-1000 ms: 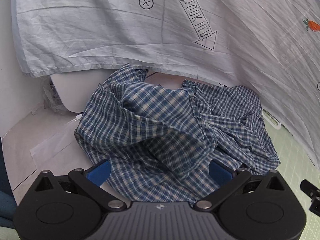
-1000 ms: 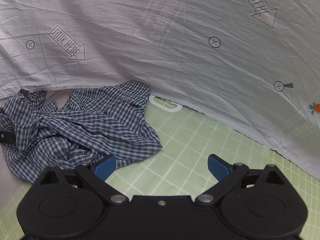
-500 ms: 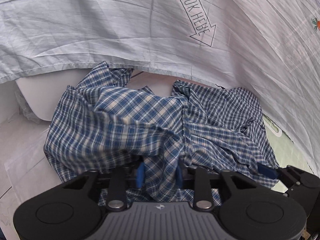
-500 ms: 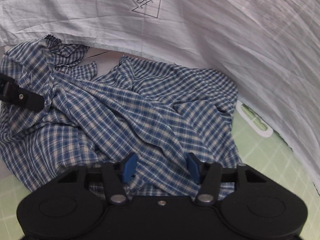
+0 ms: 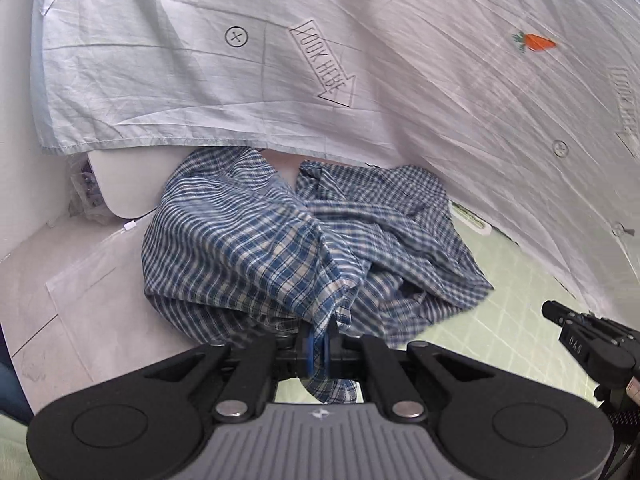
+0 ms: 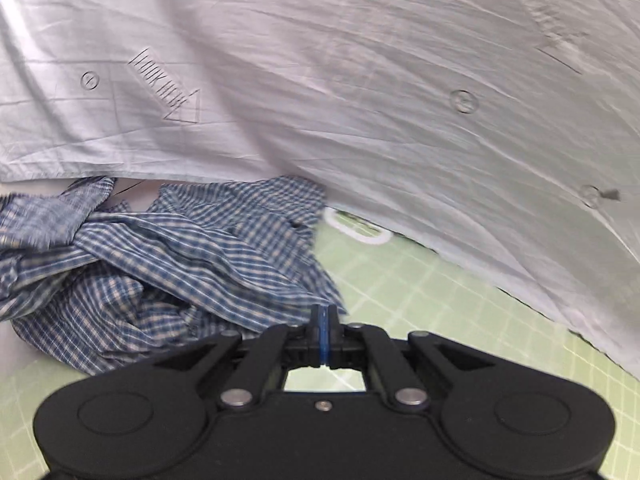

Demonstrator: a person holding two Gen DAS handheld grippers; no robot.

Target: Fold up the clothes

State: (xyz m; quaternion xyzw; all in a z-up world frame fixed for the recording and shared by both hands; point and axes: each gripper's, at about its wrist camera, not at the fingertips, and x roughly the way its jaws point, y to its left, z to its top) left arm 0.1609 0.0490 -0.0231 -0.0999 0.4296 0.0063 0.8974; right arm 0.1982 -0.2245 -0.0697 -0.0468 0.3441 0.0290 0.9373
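- The blue checked shirt lies crumpled in a heap, partly on the green grid mat and partly on the pale tabletop beside the mat's left edge.
- Its far side reaches up to the hem of a pale sheet that hangs behind the tabletop, printed with an arrow label, small circled marks and an orange carrot.
- The left gripper has its jaws closed to a narrow gap, pinching a fold of the shirt; the fabric rises in a ridge from the heap to the blue pads, and a loose tail of it hangs down behind them.
- The right gripper has its jaws pressed together at the shirt's right near corner; the cloth's edge runs right up to the blue pads, so it seems to hold just that edge, though the grip itself is hard to make out.
- In the left wrist view, the right gripper shows as a black part at the right edge, over the mat.
- A white handle-shaped piece lies on the mat at its far edge, just beside the shirt and under the sheet's hem.
- A clear plastic bag sits at the tabletop's far left corner.
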